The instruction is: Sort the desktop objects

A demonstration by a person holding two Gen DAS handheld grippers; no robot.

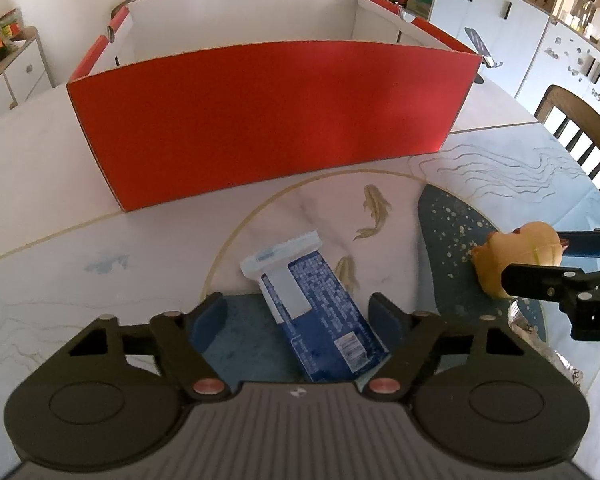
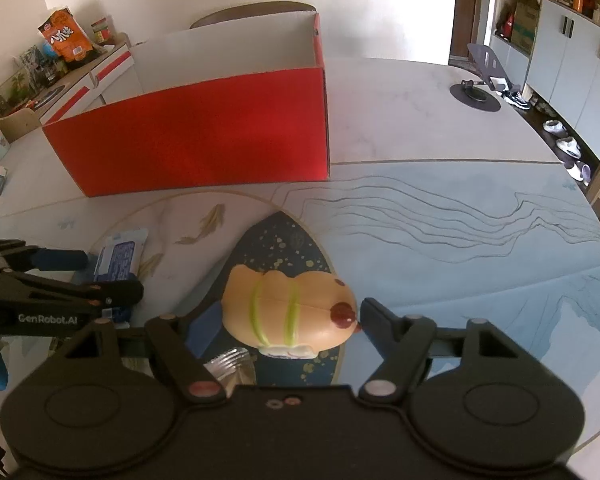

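A blue and white snack packet [image 1: 320, 320] lies flat on the table, slanted between the fingers of my left gripper [image 1: 296, 316]. Table shows on either side of it, so the jaws stand open around it. A tan toy [image 2: 288, 312] with green stripes and a red nose lies on the dark blue patch. My right gripper [image 2: 286, 316] is shut on it, one pad at each end. The left wrist view shows the same toy [image 1: 516, 256] between the right gripper's fingers [image 1: 536, 258]. The left gripper [image 2: 114, 274] shows over the packet [image 2: 118, 256] in the right wrist view.
A large red cardboard box [image 1: 260, 120] with an open top and white inside stands just beyond both objects. A crumpled foil piece [image 2: 230, 364] lies under the right gripper. A phone stand [image 2: 484, 80] sits far right. A wooden chair [image 1: 580, 128] stands at the table's right edge.
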